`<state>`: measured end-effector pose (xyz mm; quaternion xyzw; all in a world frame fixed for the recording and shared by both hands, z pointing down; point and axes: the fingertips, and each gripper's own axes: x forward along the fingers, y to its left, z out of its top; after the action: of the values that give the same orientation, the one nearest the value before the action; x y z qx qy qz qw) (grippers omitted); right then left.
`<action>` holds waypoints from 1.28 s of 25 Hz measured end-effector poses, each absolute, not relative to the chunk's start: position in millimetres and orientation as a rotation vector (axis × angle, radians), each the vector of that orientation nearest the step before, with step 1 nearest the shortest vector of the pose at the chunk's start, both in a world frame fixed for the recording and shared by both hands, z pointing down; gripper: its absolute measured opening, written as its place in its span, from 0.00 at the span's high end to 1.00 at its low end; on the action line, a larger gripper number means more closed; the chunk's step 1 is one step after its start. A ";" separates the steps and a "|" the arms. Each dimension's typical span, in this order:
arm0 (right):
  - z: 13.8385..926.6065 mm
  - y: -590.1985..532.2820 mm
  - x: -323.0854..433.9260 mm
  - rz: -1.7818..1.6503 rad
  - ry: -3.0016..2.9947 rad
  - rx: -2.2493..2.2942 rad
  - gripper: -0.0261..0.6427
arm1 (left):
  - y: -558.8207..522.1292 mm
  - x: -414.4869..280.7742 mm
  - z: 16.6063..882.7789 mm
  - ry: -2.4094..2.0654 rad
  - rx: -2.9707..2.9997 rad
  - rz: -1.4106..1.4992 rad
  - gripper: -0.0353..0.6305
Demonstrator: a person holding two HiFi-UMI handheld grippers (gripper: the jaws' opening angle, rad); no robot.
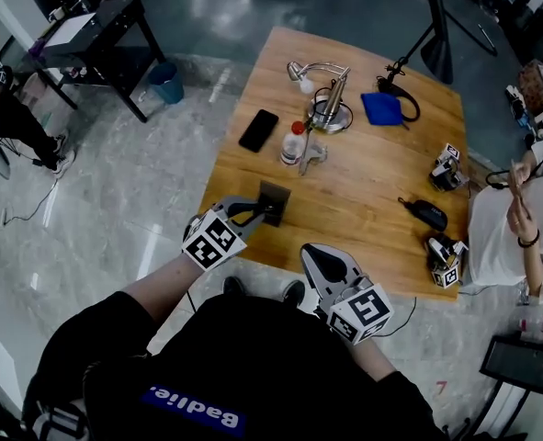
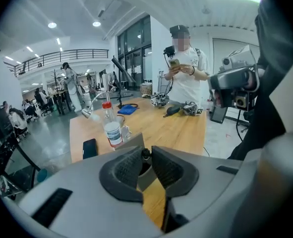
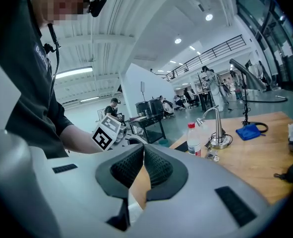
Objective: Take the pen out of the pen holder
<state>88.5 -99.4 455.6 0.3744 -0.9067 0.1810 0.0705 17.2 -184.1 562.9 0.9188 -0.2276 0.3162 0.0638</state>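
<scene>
A dark grey square pen holder stands near the front left edge of the wooden table. My left gripper hangs just over it, shut on the black top of a pen that sticks up from the holder. Only the pen's round end shows between the pads; its shaft is hidden by the jaws. My right gripper hovers off the table's front edge, to the right of the holder. In the right gripper view it is shut, tips touching, with nothing between them.
Farther back on the table stand a water bottle, a black phone, a bent-neck desk lamp and a blue cloth. A black case and two spare grippers lie at the right edge, beside a seated person.
</scene>
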 end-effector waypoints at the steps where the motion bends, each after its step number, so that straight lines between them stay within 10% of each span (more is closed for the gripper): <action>1: 456.1 -99.6 87.1 0.546 -2.731 1.122 0.95 | -181.1 16.8 556.8 -0.688 2.784 0.950 0.85; 32: 451.9 -92.2 60.3 0.474 -2.745 1.015 0.95 | -103.6 11.2 441.1 -0.768 2.811 0.537 0.85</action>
<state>60.3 -92.2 451.9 0.3409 -0.9223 0.1591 0.0883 11.2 -103.6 441.1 0.9449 -0.2581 0.1806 0.0891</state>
